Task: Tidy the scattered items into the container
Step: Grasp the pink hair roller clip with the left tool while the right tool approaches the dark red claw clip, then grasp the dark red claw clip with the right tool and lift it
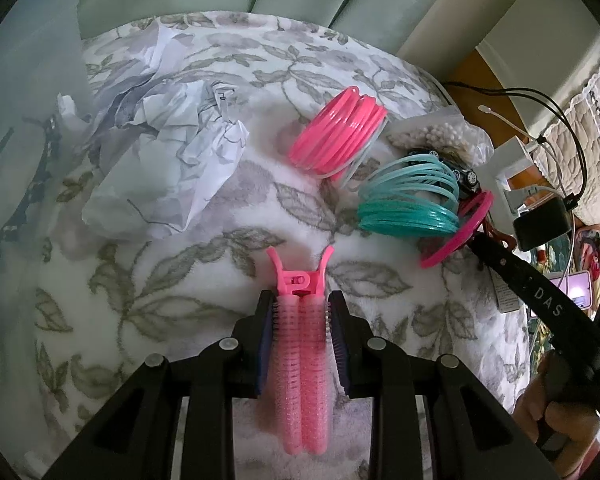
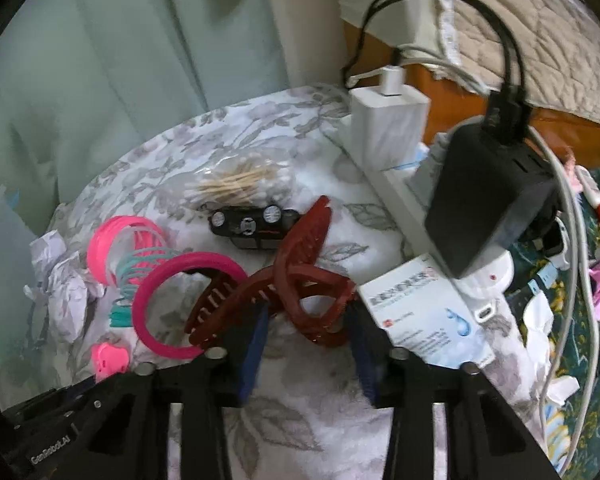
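My left gripper (image 1: 300, 298) is shut on a pink comb-style hair clip (image 1: 300, 352), its blue pads pressing both sides, just above the floral blanket (image 1: 180, 280). In the right wrist view my right gripper (image 2: 306, 324) is shut on the handle end of a dark red claw clip (image 2: 296, 280), whose toothed jaws are spread apart. A magenta ring (image 2: 188, 304) leans against that clip. Pink bangles (image 1: 340, 136) and teal bangles (image 1: 408, 200) lie beyond my left gripper. I cannot make out a container.
Crumpled paper (image 1: 172, 152) lies at the left. A bag of cotton swabs (image 2: 240, 184) and a toy car (image 2: 252, 224) sit behind the claw clip. A white charger (image 2: 384, 128), a black adapter (image 2: 488, 200), cables and a white box (image 2: 428, 312) crowd the right edge. A hand (image 1: 552, 420) shows at lower right.
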Tool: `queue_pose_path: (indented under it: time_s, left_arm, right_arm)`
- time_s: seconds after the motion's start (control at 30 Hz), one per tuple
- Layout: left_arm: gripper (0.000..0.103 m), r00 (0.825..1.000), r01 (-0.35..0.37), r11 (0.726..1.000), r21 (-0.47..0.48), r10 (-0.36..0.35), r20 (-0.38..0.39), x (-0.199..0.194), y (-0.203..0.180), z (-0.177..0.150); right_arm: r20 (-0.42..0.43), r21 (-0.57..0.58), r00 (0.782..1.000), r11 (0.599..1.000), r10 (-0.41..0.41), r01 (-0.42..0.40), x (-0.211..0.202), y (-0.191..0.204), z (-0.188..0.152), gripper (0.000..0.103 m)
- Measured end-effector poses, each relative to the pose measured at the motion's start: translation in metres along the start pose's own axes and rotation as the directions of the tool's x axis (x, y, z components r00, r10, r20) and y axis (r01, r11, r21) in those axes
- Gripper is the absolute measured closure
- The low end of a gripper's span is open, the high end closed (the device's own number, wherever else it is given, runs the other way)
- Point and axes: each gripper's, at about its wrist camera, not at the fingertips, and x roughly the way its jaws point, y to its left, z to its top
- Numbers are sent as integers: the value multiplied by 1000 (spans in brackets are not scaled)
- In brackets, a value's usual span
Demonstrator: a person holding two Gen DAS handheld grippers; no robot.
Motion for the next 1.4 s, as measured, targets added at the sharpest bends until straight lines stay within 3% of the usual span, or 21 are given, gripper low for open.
queue_pose_path:
  time_s: [0.17,0.33,0.37,0.4,0.43,0.7,1.03,1.17,1.27,1.4]
  left_arm:
    - [75,1000,3,1000,7,-3,7,-5,-4,-3]
    - [75,999,11,1000,21,-12,33,-17,-10,-3]
    - [75,999,12,1000,24,-13,38,-20,-11,-4]
    - [75,999,14,1000,26,-15,43,-23,-12,-5]
    - [75,999,16,999,29,-17,48,-27,-12,-7]
    - [75,997,17,999,30,-20,81,-46,-6,-10]
    - [75,996,2,1000,-22,0,89,-46,5,-2]
    - [75,997,2,999,-44,2,80,-42,11,2]
    - [75,997,-3,999,-51,7,77,-38,13,4]
    - [75,996,-10,998,-62,15,85,-37,15,4]
  right_arm:
    - [19,22,1000,1000,10,-11,-6,-5,0,69]
    - [48,21,999,1000,11,-12,-24,-3,1,77]
    - [53,21,999,1000,12,-13,-28,-3,2,82]
    - [54,22,998,1000,12,-13,-28,-2,2,94]
    - [54,19,998,1000,13,-14,-31,-2,1,97]
    - [61,19,998,1000,13,-14,-51,-4,-5,97]
    - [5,10,998,998,58,-58,-37,0,-1,90]
    - [-18,-66,997,995,69,-70,-30,9,4,63]
    - [-33,-158,999,987,34,-39,-29,13,8,52]
    - [-56,-286,998,958,-28,10,-22,18,14,50]
